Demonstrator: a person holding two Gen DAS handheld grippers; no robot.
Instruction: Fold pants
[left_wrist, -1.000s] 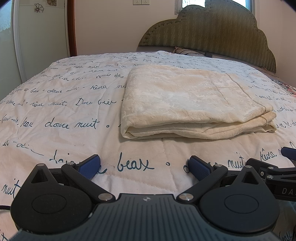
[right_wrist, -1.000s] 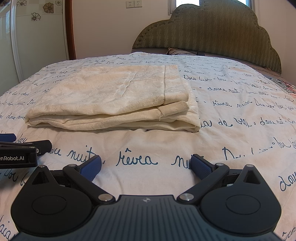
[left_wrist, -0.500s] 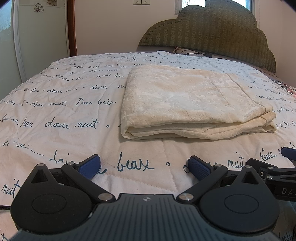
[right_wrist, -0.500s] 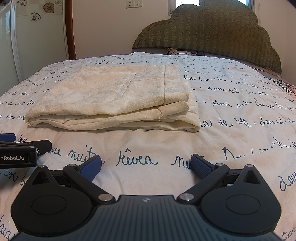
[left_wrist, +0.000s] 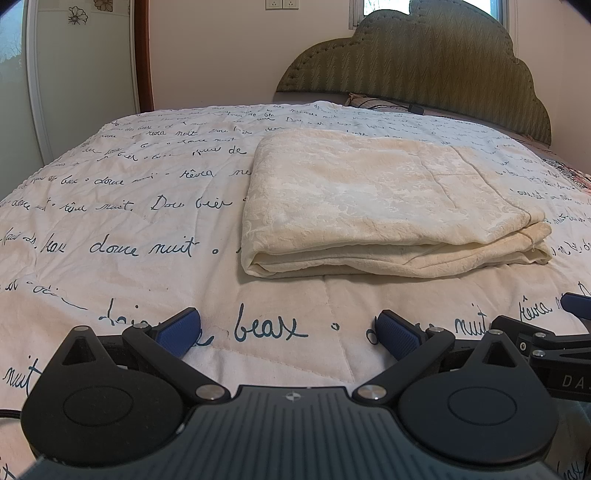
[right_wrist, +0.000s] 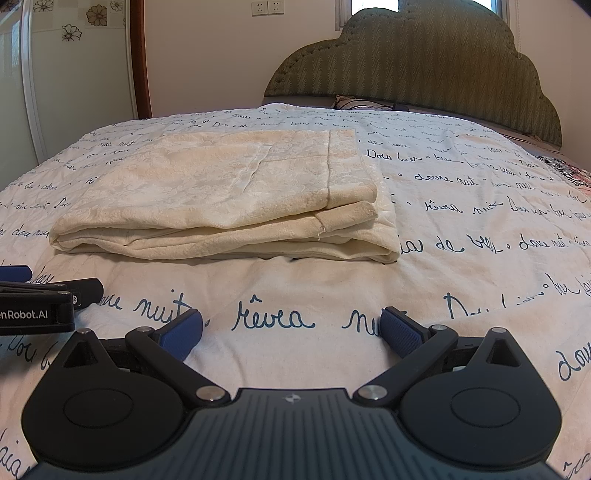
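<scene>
Cream pants (left_wrist: 373, 199) lie folded into a flat rectangular stack on the bed, folded edges facing me; they also show in the right wrist view (right_wrist: 229, 192). My left gripper (left_wrist: 288, 330) is open and empty, low over the quilt just in front of the stack. My right gripper (right_wrist: 291, 328) is open and empty too, beside the left one and in front of the stack's right half. Each gripper's side shows at the edge of the other's view.
A white quilt (left_wrist: 110, 229) with blue handwritten words covers the bed. A green padded headboard (left_wrist: 424, 70) and a pillow (left_wrist: 365, 99) stand behind. A white door (left_wrist: 85, 66) with flower stickers is at the left.
</scene>
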